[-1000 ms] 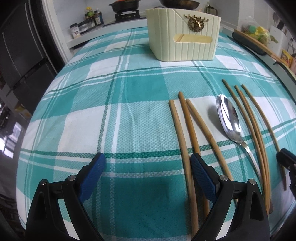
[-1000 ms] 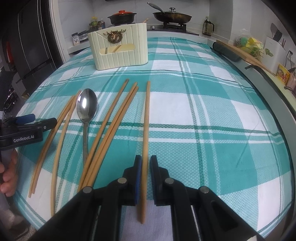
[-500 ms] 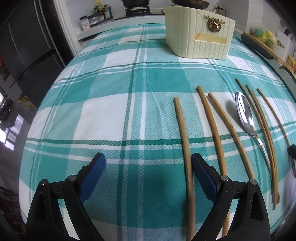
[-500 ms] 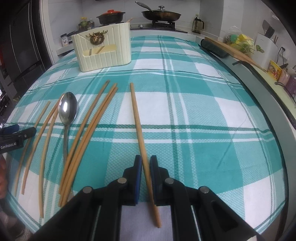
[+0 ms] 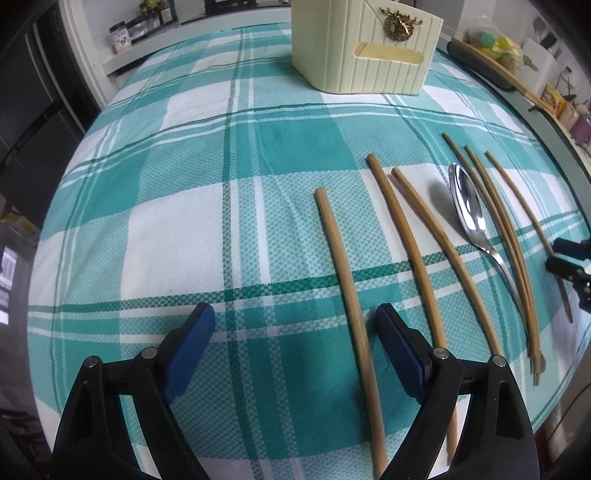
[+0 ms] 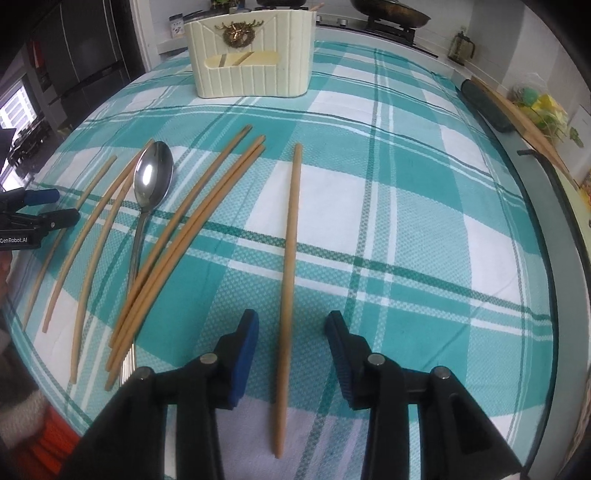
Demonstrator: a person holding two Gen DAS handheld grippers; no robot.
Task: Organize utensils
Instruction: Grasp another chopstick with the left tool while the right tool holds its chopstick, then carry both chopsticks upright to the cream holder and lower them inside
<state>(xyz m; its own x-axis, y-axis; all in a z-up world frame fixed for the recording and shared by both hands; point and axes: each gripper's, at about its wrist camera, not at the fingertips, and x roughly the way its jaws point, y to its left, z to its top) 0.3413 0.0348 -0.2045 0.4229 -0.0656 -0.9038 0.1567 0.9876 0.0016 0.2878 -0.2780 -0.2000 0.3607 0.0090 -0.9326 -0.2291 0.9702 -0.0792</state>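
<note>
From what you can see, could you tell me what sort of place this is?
Most likely a home kitchen: a pan on a stove behind the table, spice jars on a shelf.

Left hand-held gripper [image 5: 293, 339] jaws wide apart, right hand-held gripper [image 6: 291, 341] jaws parted, both low

Left tongs [image 5: 295, 343]: black plastic arms w/ silver pivot screws, blue pads [image 5: 190, 345]. Right tongs [image 6: 291, 339]: same black frame, blue pad [image 6: 243, 354] on one side. White "GenRobot.AI" lettering on left unit's black body. Orange sleeve [image 6: 48, 443] w/ pale cuff at lower left.
</note>
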